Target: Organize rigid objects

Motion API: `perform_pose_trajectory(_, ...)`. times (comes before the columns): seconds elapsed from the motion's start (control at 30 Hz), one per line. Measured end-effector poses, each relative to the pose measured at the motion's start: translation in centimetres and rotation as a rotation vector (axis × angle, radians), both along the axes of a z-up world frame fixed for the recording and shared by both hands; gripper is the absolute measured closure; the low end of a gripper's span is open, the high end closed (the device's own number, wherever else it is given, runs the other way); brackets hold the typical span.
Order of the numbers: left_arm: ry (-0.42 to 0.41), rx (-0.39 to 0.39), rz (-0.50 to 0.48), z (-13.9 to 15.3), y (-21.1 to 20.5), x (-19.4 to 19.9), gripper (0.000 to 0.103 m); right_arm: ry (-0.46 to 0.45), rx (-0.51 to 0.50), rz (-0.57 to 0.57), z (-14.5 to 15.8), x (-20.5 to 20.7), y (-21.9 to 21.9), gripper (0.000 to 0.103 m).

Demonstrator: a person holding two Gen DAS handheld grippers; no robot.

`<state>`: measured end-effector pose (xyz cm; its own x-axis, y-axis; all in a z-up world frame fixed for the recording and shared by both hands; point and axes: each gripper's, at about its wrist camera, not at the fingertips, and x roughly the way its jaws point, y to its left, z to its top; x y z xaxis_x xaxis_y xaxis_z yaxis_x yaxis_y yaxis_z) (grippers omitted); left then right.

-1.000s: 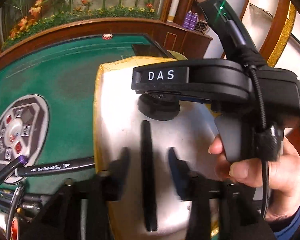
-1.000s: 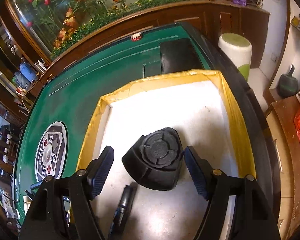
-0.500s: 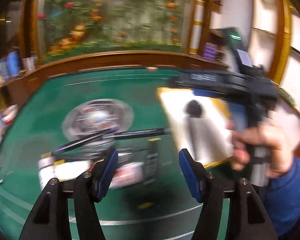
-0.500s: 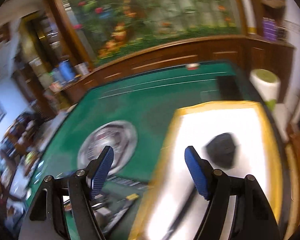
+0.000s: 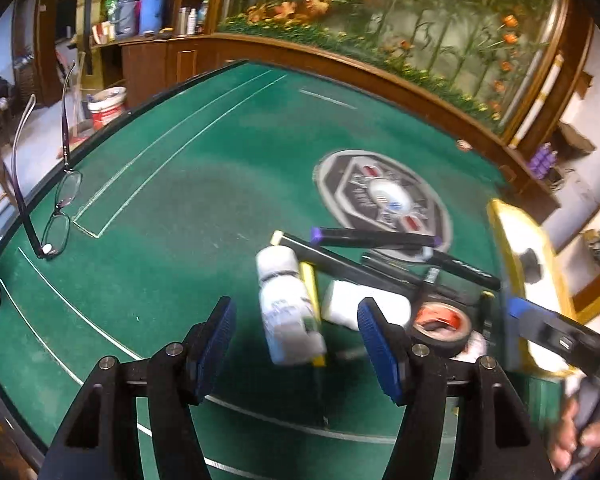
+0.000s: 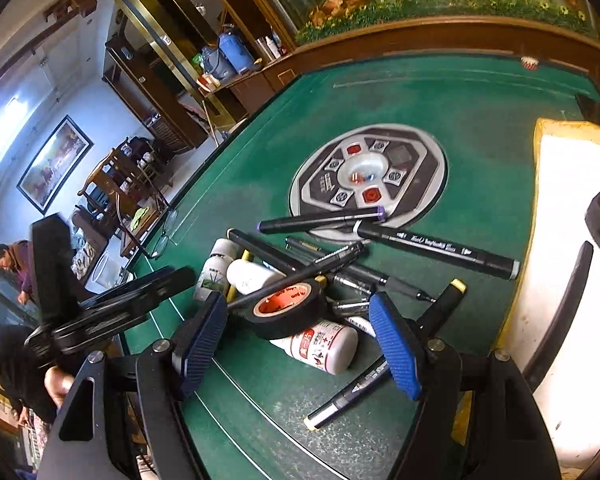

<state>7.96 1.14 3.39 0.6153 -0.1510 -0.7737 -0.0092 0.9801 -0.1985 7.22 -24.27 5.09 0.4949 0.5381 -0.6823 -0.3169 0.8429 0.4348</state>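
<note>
While both grippers hang over the green table (image 6: 480, 96), left gripper (image 5: 294, 350) and right gripper (image 6: 296, 340) stand spread, holding nothing (pads clear). Tape roll (image 6: 290, 308), white bottles (image 5: 286, 312) and markers (image 6: 436, 246) lie piled beside the yellow-rimmed tray (image 6: 552, 200).

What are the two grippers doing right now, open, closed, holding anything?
Left gripper: open, holding nothing, above a white bottle.
Right gripper: open, holding nothing, above the black tape roll.

Three white bottles (image 6: 323, 345), one tape roll (image 6: 290, 309).
</note>
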Motion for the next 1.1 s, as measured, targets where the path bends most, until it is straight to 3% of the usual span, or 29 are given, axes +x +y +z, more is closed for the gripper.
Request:
perform_pose_trajectory(0.1, 0.021, 0.032, -0.001, -0.8, -0.8, 1.0, 0.037, 0.008, -0.012, 0.054, -0.6, 0.1, 0.7, 0.030)
perform_pose_trajectory(0.17, 0.036, 0.038, -0.001, -1.2, -0.7, 1.6, 0.050, 0.009, -0.026, 0.101, -1.3, 0.3, 1.5, 0.030)
perform_pose_trajectory(0.2, 0.049, 0.041, 0.000, -1.6, -0.7, 1.9, 0.051, 0.005, -0.035, 0.110, -1.7, 0.2, 2.0, 0.030)
perform_pose_trajectory(0.27, 0.049, 0.039, -0.005, -1.8, -0.4, 1.9, 0.067, -0.027, -0.073, 0.125, -2.3, 0.2, 2.8, 0.030)
perform_pose_trajectory(0.57, 0.043, 0.067, -0.047, -1.6, 0.2, 0.6, 0.066, -0.046, -0.283, 0.338, -3.8, -2.5, 7.2, 0.032)
perform_pose_trajectory(0.63, 0.045, 0.085, -0.056, -1.7, 0.0, 0.8, 0.065, -0.060, -0.326, 0.332, -4.2, -2.7, 7.8, 0.035)
perform_pose_trajectory(0.67, 0.052, 0.093, -0.056, -2.0, -0.1, 0.9, 0.065, -0.065, -0.348, 0.324, -4.5, -2.7, 7.9, 0.045)
perform_pose_trajectory(0.7, 0.069, 0.103, -0.051, -2.5, -0.2, 1.1, 0.065, -0.060, -0.351, 0.311, -4.8, -2.5, 7.9, 0.057)
perform_pose_trajectory(0.73, 0.083, 0.104, -0.051, -3.0, -0.2, 1.2, 0.067, -0.046, -0.352, 0.296, -4.9, -2.4, 7.7, 0.062)
perform_pose_trajectory(0.83, 0.059, 0.118, -0.045, -3.1, -0.2, 0.6, 0.067, -0.012, -0.341, 0.283, -5.1, -2.1, 7.3, 0.064)
perform_pose_trajectory(0.93, 0.061, 0.063, -0.054, -2.9, 0.5, -0.5, 0.067, -0.011, -0.324, 0.298, -4.8, -2.5, 7.2, 0.066)
perform_pose_trajectory(1.1, 0.012, 0.050, -0.085, -1.6, 0.6, -3.1, 0.067, 0.024, -0.149, 0.388, -3.5, -3.4, 7.2, 0.068)
